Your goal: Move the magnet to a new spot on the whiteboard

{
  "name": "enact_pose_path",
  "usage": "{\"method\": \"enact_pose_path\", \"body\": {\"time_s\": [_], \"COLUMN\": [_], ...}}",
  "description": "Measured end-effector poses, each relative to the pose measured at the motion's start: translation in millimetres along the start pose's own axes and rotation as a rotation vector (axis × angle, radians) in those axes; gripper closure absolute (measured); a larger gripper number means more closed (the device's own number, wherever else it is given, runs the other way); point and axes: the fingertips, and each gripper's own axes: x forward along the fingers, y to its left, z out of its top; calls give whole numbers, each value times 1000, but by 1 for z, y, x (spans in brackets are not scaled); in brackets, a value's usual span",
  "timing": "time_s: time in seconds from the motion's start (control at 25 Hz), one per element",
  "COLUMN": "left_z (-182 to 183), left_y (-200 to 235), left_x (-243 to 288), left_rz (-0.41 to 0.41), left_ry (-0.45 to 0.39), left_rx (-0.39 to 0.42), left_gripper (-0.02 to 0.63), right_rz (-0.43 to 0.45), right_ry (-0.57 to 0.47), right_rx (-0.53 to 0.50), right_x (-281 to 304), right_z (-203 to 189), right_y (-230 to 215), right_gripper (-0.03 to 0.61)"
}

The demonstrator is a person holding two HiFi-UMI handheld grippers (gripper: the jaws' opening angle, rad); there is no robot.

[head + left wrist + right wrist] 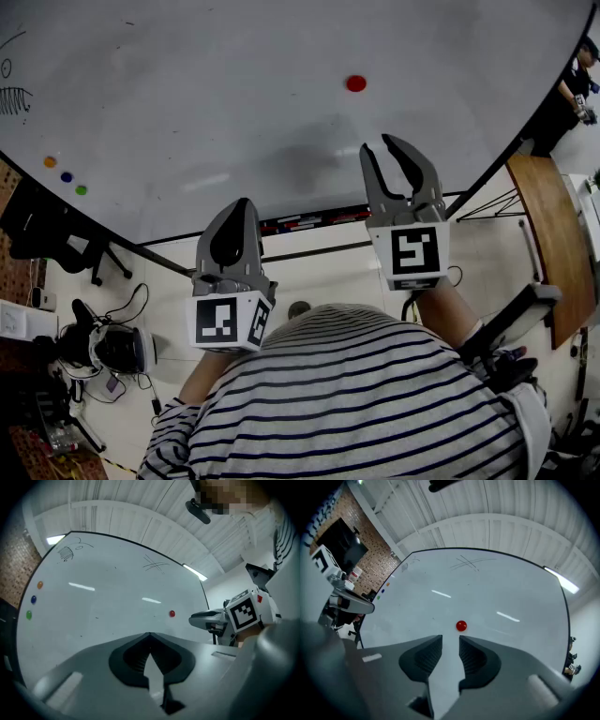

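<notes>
A small red round magnet sticks to the whiteboard, right of its middle. My right gripper is open, its jaws a narrow gap apart, a short way below the magnet and pointed at it. In the right gripper view the magnet sits just beyond the gap of the right gripper, untouched. My left gripper is shut and empty, lower and to the left, off the board's bottom edge. From the left gripper the magnet shows far off, beside the right gripper.
Orange, blue and green magnets sit near the board's left edge, below a pen sketch. A marker tray runs along the bottom edge. A wooden table and a person are at right.
</notes>
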Motion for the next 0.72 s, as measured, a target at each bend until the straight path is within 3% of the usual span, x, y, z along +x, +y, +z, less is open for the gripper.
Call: {"method": "enact_pose_path", "body": {"time_s": [0.28, 0.56, 0.72], "left_z": [26, 41, 17], "left_y": [28, 37, 57], "left_x": [9, 3, 21], "left_rz": [10, 18, 29], "left_ry": [-21, -33, -15], "left_rx": [-10, -10, -19], "left_gripper": [597, 597, 597], "right_rz": [-86, -133, -134], "right_ry": [-4, -19, -11], "right_rx": [-61, -74, -61], "right_x": [47, 49, 73], "right_z": [33, 53, 30], "right_y": [-24, -34, -28], "right_gripper": [430, 430, 428]}}
